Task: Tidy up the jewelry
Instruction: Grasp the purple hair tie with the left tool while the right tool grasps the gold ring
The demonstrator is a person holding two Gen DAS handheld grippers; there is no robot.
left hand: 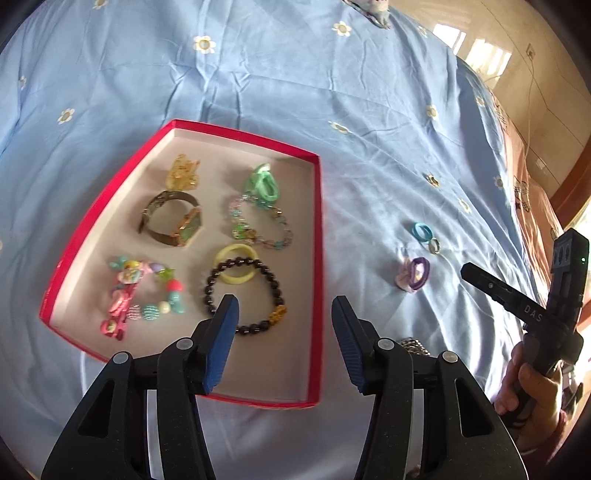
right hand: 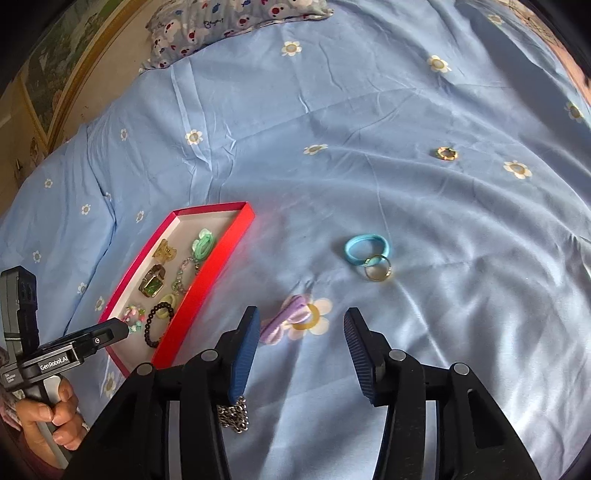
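Observation:
A red tray (left hand: 317, 236) (right hand: 207, 280) lies on the blue bedsheet and holds a watch (left hand: 173, 221), a black bead bracelet (left hand: 243, 295), a yellow ring (left hand: 236, 264), a green hair tie (left hand: 264, 182) and several other pieces. My left gripper (left hand: 284, 314) is open and empty above the tray's near right part. My right gripper (right hand: 299, 332) is open and empty just above a purple hair tie (right hand: 282, 325) (left hand: 415, 273). A blue hair tie (right hand: 365, 249) (left hand: 421, 232), a silver ring (right hand: 377, 268), a small gold ring (right hand: 447, 153) and a silver chain (right hand: 234, 415) lie loose on the sheet.
A patterned pillow (right hand: 236, 22) lies at the far edge of the bed. The bed's right edge and the floor (left hand: 517, 74) show in the left wrist view. The person's hand holds the right gripper's handle (left hand: 554, 325).

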